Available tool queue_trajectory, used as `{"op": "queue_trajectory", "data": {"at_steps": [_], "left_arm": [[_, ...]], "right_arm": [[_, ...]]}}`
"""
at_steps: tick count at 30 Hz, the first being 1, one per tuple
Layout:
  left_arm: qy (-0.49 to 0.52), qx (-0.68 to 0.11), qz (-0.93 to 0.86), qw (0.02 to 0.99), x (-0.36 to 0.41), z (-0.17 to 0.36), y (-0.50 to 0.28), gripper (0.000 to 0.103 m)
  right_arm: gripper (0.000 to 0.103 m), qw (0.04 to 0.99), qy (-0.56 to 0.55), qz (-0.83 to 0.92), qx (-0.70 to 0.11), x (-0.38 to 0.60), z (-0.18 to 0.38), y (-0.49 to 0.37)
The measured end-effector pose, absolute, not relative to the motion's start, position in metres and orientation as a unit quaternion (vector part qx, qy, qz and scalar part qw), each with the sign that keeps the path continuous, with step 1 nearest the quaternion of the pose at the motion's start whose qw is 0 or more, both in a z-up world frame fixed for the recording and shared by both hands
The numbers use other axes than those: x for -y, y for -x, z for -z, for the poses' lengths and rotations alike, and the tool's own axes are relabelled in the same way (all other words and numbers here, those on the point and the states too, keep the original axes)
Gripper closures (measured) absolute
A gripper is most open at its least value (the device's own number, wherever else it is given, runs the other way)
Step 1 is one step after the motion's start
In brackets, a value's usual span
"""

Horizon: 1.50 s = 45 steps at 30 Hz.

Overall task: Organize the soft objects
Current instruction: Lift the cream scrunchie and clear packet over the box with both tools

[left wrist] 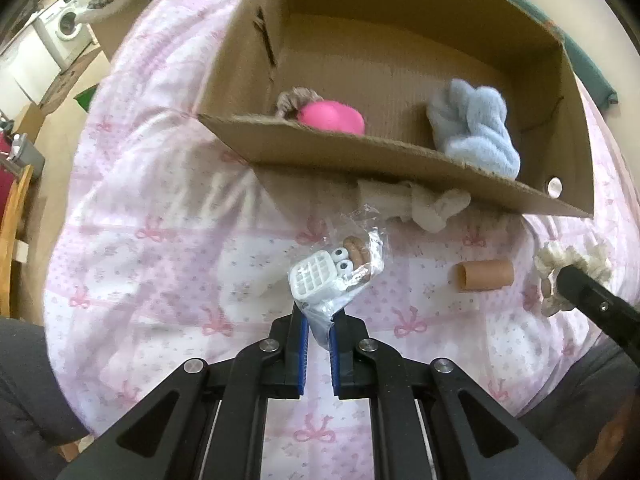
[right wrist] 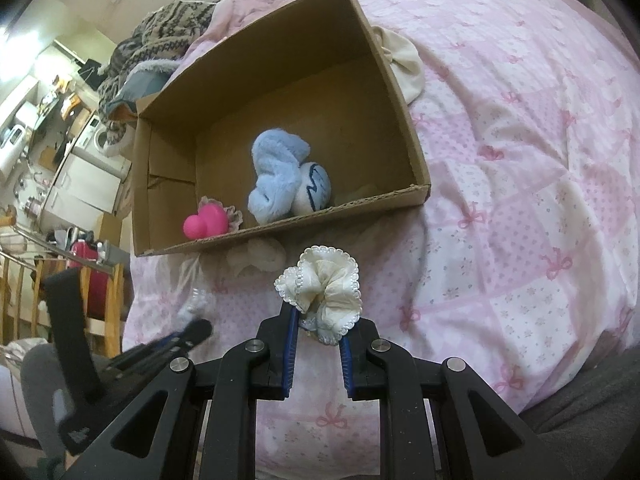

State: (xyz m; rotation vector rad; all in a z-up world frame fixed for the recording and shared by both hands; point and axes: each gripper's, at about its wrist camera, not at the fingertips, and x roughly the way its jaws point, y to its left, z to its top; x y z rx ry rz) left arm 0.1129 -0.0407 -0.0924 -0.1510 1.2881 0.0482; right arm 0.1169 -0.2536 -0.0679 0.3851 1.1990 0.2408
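An open cardboard box (left wrist: 400, 160) (right wrist: 280, 236) lies on the pink quilt. Inside it are a pink squishy toy (left wrist: 332, 117) (right wrist: 205, 221), a light blue plush (left wrist: 472, 128) (right wrist: 280, 176) and a frilly scrunchie (left wrist: 294, 100). My left gripper (left wrist: 320, 320) is shut on a clear plastic bag holding a white-and-brown toy with googly eyes (left wrist: 336, 272), held above the quilt in front of the box. My right gripper (right wrist: 320, 324) is shut on a cream lace scrunchie (right wrist: 324, 288) (left wrist: 576, 268), also in front of the box.
A beige knotted cloth (left wrist: 424, 204) (right wrist: 260, 256) lies against the box's near wall. A cardboard tube (left wrist: 484, 276) lies on the quilt (left wrist: 160, 240). A cream cloth (right wrist: 404, 60) sits beside the box's far right. Patterned blankets (right wrist: 160, 36) are piled behind.
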Motion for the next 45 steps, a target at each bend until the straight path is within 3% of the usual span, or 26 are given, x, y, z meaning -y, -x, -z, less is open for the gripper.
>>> {"op": "queue_trajectory", "data": {"at_steps": [20,34,45], "left_arm": [[0.052,-0.546,-0.023,0.836,0.032,0.027,-0.094,0.095],[0.053,-0.505,-0.030,0.861,0.014,-0.014,-0.132,0.095],[0.052,-0.499,-0.028,0.865,0.017,-0.017,-0.169,0.095]], "right_arm": [[0.083,0.822,-0.163,-0.135,-0.528,0.246,0.049,-0.109],[0.083,0.854,-0.153,-0.155,-0.472,0.244,-0.002,-0.123],[0.083,0.867,-0.144,-0.151,-0.452,0.253,-0.022,-0.166]]}}
